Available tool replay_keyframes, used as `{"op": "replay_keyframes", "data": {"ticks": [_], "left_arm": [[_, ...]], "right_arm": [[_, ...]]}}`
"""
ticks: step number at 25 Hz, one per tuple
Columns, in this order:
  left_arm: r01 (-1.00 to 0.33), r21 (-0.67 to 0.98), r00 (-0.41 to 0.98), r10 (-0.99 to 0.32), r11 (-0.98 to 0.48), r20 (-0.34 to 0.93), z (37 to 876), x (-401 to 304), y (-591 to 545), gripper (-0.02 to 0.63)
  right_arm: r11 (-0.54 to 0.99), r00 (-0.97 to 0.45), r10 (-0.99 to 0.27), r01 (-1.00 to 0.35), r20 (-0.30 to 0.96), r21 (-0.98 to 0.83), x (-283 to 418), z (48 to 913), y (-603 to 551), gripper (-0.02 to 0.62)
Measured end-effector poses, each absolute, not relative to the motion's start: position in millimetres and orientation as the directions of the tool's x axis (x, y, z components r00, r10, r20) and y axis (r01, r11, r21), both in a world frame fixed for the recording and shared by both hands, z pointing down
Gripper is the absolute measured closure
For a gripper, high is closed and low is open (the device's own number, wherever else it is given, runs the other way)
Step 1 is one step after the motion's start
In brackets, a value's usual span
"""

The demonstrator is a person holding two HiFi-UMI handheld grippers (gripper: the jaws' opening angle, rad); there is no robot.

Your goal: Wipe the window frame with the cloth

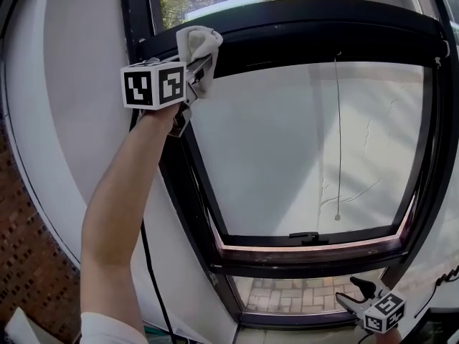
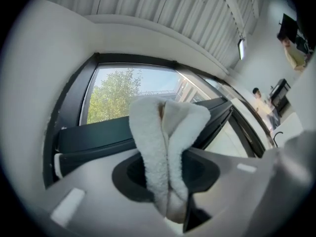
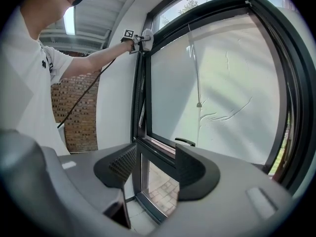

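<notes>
1. Left gripper (image 1: 203, 67) clamped on a fluffy, folded white cloth (image 1: 197, 43), held up at the top-left corner of the dark, smooth window frame (image 1: 301, 29).
2. Right gripper (image 1: 356, 294) low near the bottom pane, ribbed grey jaws apart, empty.

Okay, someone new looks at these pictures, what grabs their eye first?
Probably the fluffy white cloth clamped in the left gripper, held up at the top left corner of the black window frame. Next, the big pale pane inside it, with a thin cord hanging down. The right gripper sits low at bottom right, open and empty.
</notes>
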State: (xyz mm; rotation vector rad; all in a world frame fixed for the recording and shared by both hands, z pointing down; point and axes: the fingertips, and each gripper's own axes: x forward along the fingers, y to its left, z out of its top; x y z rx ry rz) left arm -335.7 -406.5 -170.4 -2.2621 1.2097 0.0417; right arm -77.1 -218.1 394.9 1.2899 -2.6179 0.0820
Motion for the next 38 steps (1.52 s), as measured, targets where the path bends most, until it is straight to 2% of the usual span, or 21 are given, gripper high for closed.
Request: {"op": "replay_keyframes", "data": {"ticks": [6,10,14,20,26,38], "left_arm": [[-0.795,-0.507,0.512,-0.816,-0.332,-0.268,-171.2,-391.5,-416.9,0.465],[-0.780,-0.598,0.421,-0.863,-0.186,-0.280,-176.0,-421.6,-416.6,0.465],[-0.670,-0.743,0.317,-0.902,0.006,-0.293,-171.7,-433.9,-416.3,0.466],[-0.523,-0.841,0.211,-0.936,0.136,-0.283,-158.3,-461.3,-431.8,0.466],[-0.433,-0.893,0.171,-0.962,0.121,-0.213,-123.7,-477.3,-453.0,0.466],[-0.407,-0.914,0.200,-0.976,-0.002,-0.087,-38.7,-475.3,-452.8,0.466]], "right_arm": [[0.605,-0.582,-0.782,-0.795,0.224,0.049,-93.6,394.3,-214.3,0.348],[0.600,-0.575,-0.784,-0.799,0.233,0.047,-100.6,395.7,-210.2,0.348],[0.597,-0.571,-0.782,-0.801,0.249,0.041,-105.3,401.4,-206.7,0.348],[0.605,-0.576,-0.775,-0.795,0.259,0.040,-116.2,403.2,-201.3,0.348],[0.613,-0.584,-0.769,-0.789,0.261,0.037,-123.7,402.5,-200.4,0.348],[0.638,-0.608,-0.749,-0.769,0.265,0.041,-138.0,403.2,-195.5,0.348]]}}
